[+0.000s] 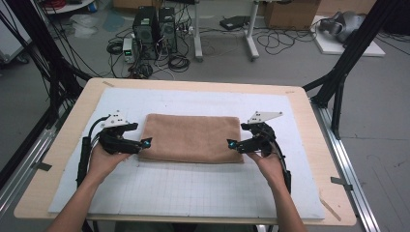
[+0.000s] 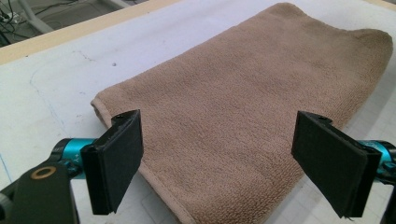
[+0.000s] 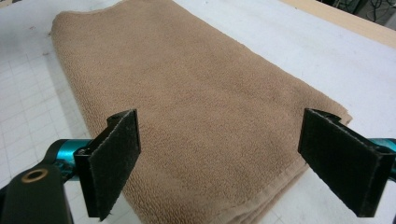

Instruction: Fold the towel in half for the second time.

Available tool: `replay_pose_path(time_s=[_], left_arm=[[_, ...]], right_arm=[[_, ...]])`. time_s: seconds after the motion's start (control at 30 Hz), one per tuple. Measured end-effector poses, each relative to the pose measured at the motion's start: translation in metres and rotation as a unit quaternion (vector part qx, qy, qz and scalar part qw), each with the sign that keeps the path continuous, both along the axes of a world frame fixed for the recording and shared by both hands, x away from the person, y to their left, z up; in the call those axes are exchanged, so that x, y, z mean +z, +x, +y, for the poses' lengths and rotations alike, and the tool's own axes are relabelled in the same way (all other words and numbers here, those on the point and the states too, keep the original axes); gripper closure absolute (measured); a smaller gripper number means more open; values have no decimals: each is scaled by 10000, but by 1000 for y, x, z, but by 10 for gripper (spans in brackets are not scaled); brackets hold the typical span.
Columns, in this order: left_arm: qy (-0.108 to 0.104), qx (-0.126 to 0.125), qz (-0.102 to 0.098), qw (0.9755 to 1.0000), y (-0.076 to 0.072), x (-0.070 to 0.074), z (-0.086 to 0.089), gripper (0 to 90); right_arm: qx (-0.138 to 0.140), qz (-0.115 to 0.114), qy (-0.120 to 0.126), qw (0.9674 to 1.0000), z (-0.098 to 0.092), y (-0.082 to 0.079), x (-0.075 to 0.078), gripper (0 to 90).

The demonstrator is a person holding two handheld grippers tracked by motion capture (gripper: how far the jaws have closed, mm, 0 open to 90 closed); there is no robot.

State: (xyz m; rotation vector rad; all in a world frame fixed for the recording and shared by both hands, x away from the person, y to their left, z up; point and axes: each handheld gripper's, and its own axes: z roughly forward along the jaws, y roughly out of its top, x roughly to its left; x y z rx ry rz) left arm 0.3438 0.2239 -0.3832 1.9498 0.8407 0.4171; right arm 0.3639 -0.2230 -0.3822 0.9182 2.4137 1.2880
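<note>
A folded tan towel (image 1: 193, 137) lies flat in the middle of a white gridded mat (image 1: 193, 188). My left gripper (image 1: 145, 143) sits at the towel's left short end, held in the person's left hand. In the left gripper view its jaws (image 2: 222, 149) stand wide open over that end of the towel (image 2: 252, 102), with nothing pinched. At the towel's right short end is my right gripper (image 1: 233, 144). Its jaws (image 3: 219, 149) are also open, straddling the near corner of the towel (image 3: 187, 98) without pressing it.
The mat covers most of a wooden table (image 1: 63, 140). Black frame struts (image 1: 348, 58) rise at both back corners. Beyond the far edge, computer towers (image 1: 154, 31), cables and cardboard boxes (image 1: 290, 14) stand on the floor.
</note>
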Motion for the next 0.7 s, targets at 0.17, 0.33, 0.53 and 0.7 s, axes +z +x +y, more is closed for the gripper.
replay_pose_path(time_s=[0.17,0.33,0.53,0.7], left_arm=[[51,-28,-7,10000,-2,1,1,172],[67,-54,-28,10000,-6,1,2,172],[103,-22,14,9999,-11,-5,7,172],[81,5,28,10000,-15,-7,12,172]], right_arm=[[-2,-38,-7,10000,-4,-4,-1,122],[9,-53,11,10000,-6,-10,0,122],[44,-135,21,9999,-9,-15,1,121],[27,-125,62,9999,-13,-22,0,120]])
